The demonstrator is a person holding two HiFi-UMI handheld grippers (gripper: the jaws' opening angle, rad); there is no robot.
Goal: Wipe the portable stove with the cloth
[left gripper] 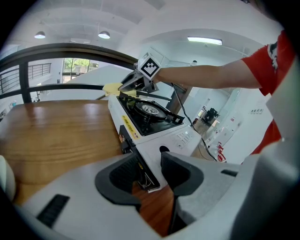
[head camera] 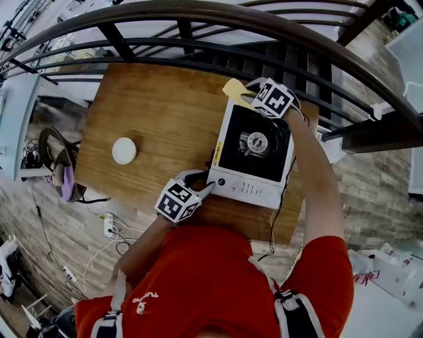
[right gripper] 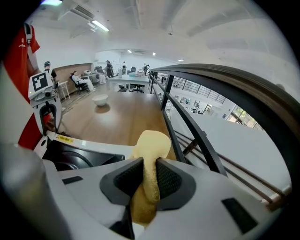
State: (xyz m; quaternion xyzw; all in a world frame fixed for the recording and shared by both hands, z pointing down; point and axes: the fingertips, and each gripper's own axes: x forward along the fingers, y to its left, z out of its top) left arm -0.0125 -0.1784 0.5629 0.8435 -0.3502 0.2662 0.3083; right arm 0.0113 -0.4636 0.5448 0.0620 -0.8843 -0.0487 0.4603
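Your right gripper point(right gripper: 150, 177) has its jaws pressed onto a fold of the yellow cloth point(right gripper: 151, 145); the cloth sticks up between them and sits at the far left corner of the portable stove point(head camera: 254, 155), the edge farthest from your body, close to the railing point(head camera: 198, 14); no view shows whether it touches the stove's rim. Your left gripper point(left gripper: 149, 172) is at the stove's near left corner, just beside the knob point(head camera: 221, 181); its jaws close in on that corner, apparently steadying the stove on the wooden table point(head camera: 158, 112). From the cloth, the black cooktop and its burner point(head camera: 256, 141) lie toward you and to your right; the wiping stroke therefore probably means drawing the right gripper, the nearer one, back across the top. A white bowl point(head camera: 124, 150) stands well apart on the table's left.
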